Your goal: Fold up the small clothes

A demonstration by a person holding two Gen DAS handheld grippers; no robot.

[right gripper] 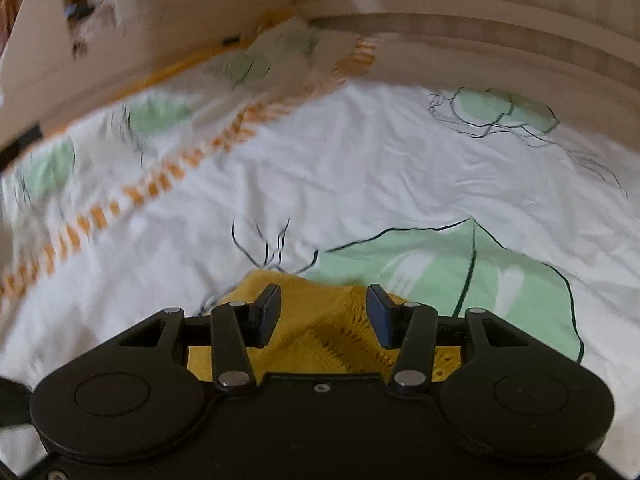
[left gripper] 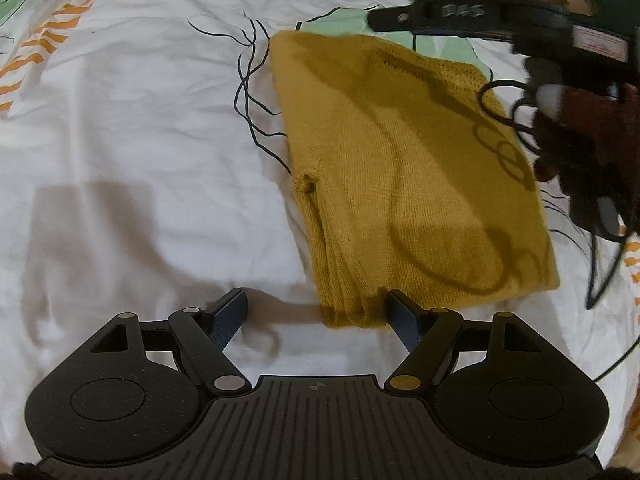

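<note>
A mustard-yellow knit garment (left gripper: pixel 400 176) lies folded into a rough rectangle on the bed sheet (left gripper: pixel 140 140). My left gripper (left gripper: pixel 316 308) is open and empty just above the garment's near left corner, its right finger (left gripper: pixel 404 316) beside the folded edge. My right gripper shows in the left wrist view (left gripper: pixel 400 18) as a black tool above the garment's far right edge. In the right wrist view my right gripper (right gripper: pixel 323 312) is open and empty over the garment's far edge (right gripper: pixel 320 332).
The white sheet (right gripper: pixel 360 168) has green leaf prints, black line drawings and an orange striped band (right gripper: pixel 160 184). A wooden bed frame (right gripper: pixel 480 40) rims the far side. Black cables (left gripper: pixel 600 280) hang from the right tool over the sheet.
</note>
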